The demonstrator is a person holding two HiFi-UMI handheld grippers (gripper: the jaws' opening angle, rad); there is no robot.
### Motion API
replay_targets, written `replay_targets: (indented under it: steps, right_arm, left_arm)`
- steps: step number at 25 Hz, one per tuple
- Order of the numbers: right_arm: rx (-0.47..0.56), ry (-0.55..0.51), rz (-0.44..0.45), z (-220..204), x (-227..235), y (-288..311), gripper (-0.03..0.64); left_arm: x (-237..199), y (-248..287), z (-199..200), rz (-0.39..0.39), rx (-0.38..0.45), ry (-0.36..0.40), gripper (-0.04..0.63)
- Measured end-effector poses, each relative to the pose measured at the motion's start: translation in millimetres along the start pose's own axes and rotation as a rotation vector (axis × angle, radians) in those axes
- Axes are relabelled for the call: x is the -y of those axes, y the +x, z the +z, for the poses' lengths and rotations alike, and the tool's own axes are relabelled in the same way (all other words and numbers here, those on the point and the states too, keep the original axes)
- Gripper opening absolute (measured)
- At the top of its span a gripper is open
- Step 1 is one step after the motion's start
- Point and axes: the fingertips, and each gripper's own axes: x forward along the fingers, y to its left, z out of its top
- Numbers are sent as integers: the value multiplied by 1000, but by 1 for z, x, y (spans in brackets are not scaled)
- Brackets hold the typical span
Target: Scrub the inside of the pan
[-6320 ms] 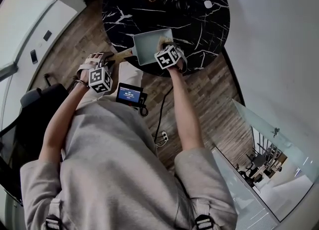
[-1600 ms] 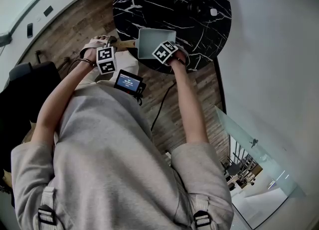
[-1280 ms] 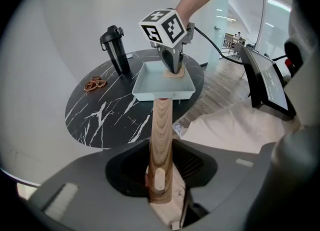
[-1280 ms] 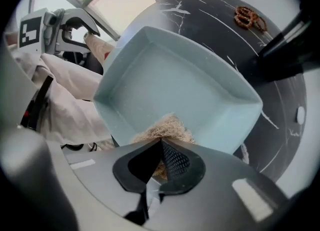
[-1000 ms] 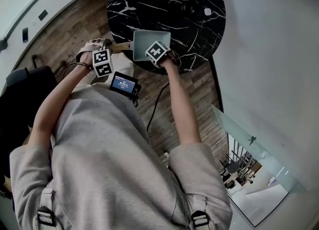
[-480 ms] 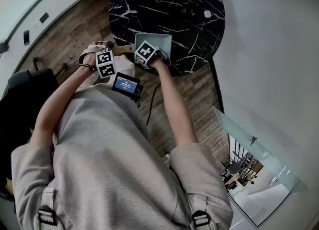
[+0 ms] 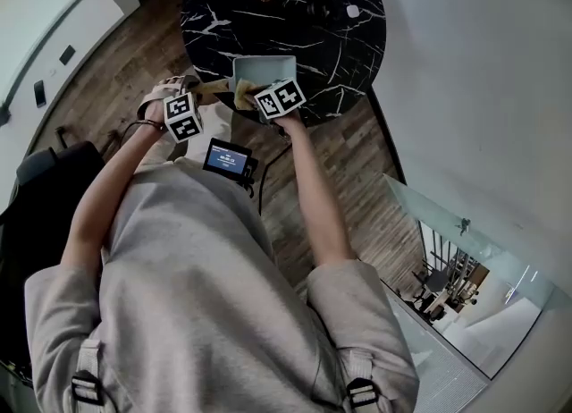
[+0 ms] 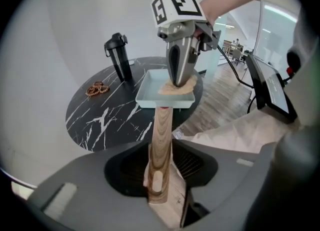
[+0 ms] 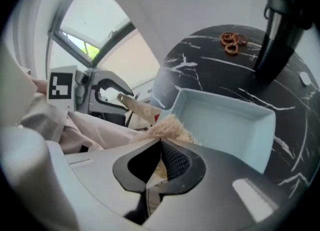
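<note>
The pale blue square pan (image 7: 268, 70) sits at the near edge of the black marble table (image 7: 344, 45), with its wooden handle (image 8: 162, 125) sticking out past the rim toward me. Since a second and a half ago the right gripper (image 9: 160, 142) has swept from the pan's far right side to the near corner by the handle. I read that as one scrubbing pass finished, with more of the floor still to cover. Its jaws are pinched nearly together on the tan fibrous scrub pad (image 9: 170, 126), which hangs at the pan's near rim. The left gripper (image 8: 161, 185) has just been easing its jaws wider. The handle still stands between them, and I judge it still gripped.
</note>
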Motion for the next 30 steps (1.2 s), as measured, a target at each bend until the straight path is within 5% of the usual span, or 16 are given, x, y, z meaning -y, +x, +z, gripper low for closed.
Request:
replay_targets:
  steps: [6,14,18,23,26,30]
  right_arm:
    - [336,102,-1,15,-34,-61,21]
    - [831,60,-149,12,-70,-178,26]
    - [1064,28,-226,0,-90,-241,25]
    - [1223,-45,-306,-48,-122,-296,26]
    - [1295,-66,-347,-82,-142,-321,26]
    - [1354,-111,-396,-117,-171,-347,28]
  left_arm:
    - [13,-41,46,4,188,12,160]
    - [43,-120,127,37,469,12,140]
    - [48,-175,158,95,602,-50,125]
    - [86,-241,198,186,777,-156,102]
    - [120,-271,220,227,875,-154,94]
    - [157,-302,232,282,911,-175,72]
